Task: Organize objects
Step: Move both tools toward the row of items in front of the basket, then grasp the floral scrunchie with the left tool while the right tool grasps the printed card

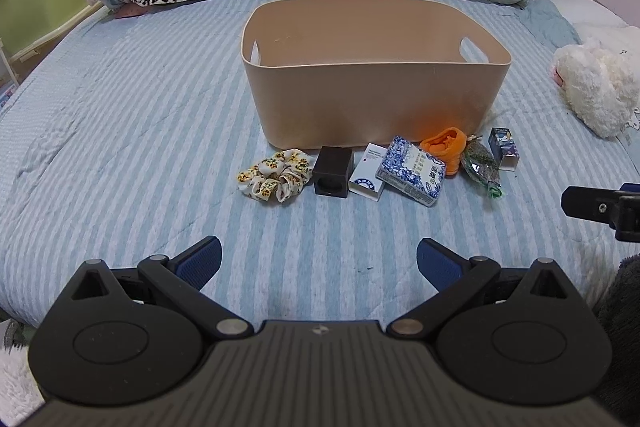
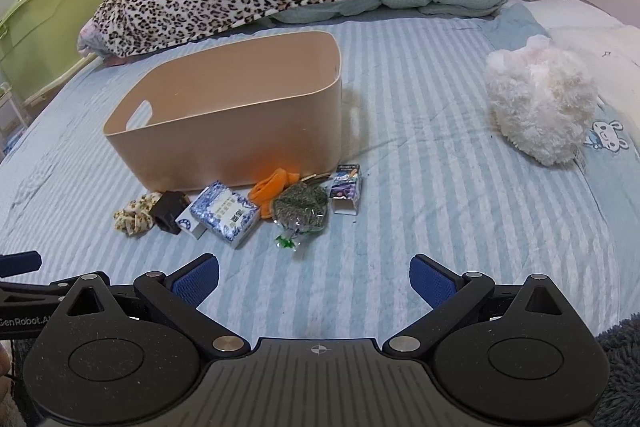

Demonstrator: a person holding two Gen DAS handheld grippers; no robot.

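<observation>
The left claw (image 1: 318, 263) and the right claw (image 2: 314, 281) both hung released and empty above the near edge of the bed (image 1: 120, 131). The likeliest slip lay in the crowding: the scrunchie (image 1: 276, 173), black cube (image 1: 331, 176), white box (image 1: 369, 171) and blue patterned box (image 1: 414, 171) touched or overlapped, so one grab could drag a neighbour. That row lay ahead of both claws, against the near wall of the tan bin (image 1: 372, 99), which looked empty.

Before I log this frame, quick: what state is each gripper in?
Left gripper: open, holding nothing.
Right gripper: open, holding nothing.
</observation>
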